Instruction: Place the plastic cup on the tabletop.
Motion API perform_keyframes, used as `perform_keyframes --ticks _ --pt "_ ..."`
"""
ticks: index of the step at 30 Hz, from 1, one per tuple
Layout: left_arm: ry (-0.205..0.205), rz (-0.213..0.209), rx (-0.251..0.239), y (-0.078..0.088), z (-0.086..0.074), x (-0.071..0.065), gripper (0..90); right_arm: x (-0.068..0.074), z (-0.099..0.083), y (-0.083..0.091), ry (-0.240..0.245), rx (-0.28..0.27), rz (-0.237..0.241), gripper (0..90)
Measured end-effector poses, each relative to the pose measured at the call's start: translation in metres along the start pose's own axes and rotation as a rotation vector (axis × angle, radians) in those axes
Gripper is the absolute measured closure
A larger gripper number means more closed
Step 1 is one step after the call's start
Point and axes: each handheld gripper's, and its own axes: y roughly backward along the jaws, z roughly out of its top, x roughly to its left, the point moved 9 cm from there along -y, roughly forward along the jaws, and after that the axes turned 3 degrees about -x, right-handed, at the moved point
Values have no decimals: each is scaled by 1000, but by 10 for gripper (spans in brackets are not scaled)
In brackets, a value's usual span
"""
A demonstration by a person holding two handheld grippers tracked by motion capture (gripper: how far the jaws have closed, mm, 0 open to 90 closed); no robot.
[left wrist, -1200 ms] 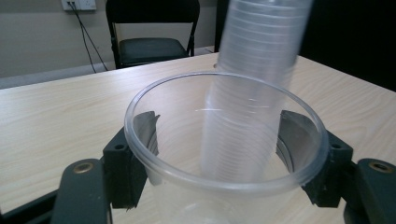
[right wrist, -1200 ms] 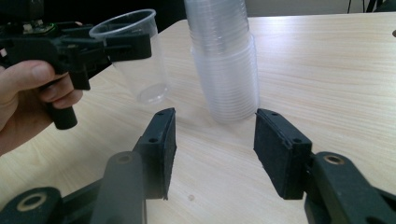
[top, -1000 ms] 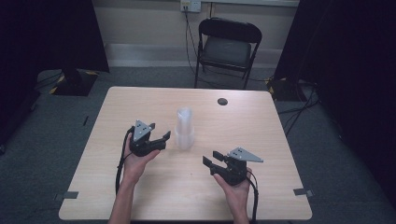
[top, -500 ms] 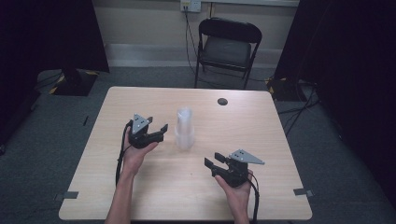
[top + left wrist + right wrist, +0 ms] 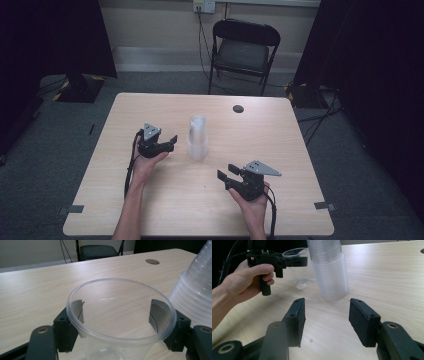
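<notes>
Left tool (image 5: 117,322): clamped across a single clear cup (image 5: 120,315), upright, mouth up, its foot near the table (image 5: 280,130). Just right of it, the tall cup stack (image 5: 197,137), long axis vertical. Farther right, right tool (image 5: 327,322): spread empty, low, levelled at the stack's base straight ahead, left hand (image 5: 244,282) nearer the stack.

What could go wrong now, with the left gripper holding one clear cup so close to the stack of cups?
1. The left gripper clamps a thin clear cup just under its rim; squeezing harder might buckle or crack it.
2. The tall stack of cups stands right beside that cup, so a sideways swing could topple the stack.
3. The right gripper is open and aimed at the stack's base; pushing forward might slide it rather than grip it.
</notes>
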Motion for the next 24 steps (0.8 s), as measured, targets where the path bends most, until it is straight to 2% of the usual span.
perform_keyframes --ticks 3,4,5,6,7,10,11,12,16,17,19,20,24 --pt "-27 5 26 -1 -3 -1 269 0 1 0 -1 -2 0 468" --pt "-7 6 28 -2 -5 -2 257 0 1 0 -1 -3 0 466" --pt "-19 6 45 -1 -6 -1 243 0 1 0 1 -3 0 465" --pt "-1 2 44 -2 -7 -2 237 0 1 0 2 -2 0 464" --pt "-12 2 67 -2 -9 -1 226 0 1 0 1 -2 0 463" --pt "-24 3 93 -2 -13 -2 192 0 0 0 1 -1 1 462" --pt "-4 7 90 -3 -14 -3 173 0 0 0 1 0 1 462" --pt "-27 7 111 -2 -15 -2 162 0 0 0 2 -1 0 461" --pt "1 10 101 2 -13 -3 159 -1 0 1 2 -3 -2 459" --pt "-12 12 115 3 -14 -2 159 -2 0 1 2 -3 -3 459" --pt "-19 10 103 6 -14 -2 159 -2 -1 2 -2 -3 -6 458" --pt "-4 16 96 6 -15 -2 159 -3 -1 2 -1 -5 -6 454" --pt "4 29 114 12 -18 -1 159 -4 -2 2 -9 -4 -13 441"
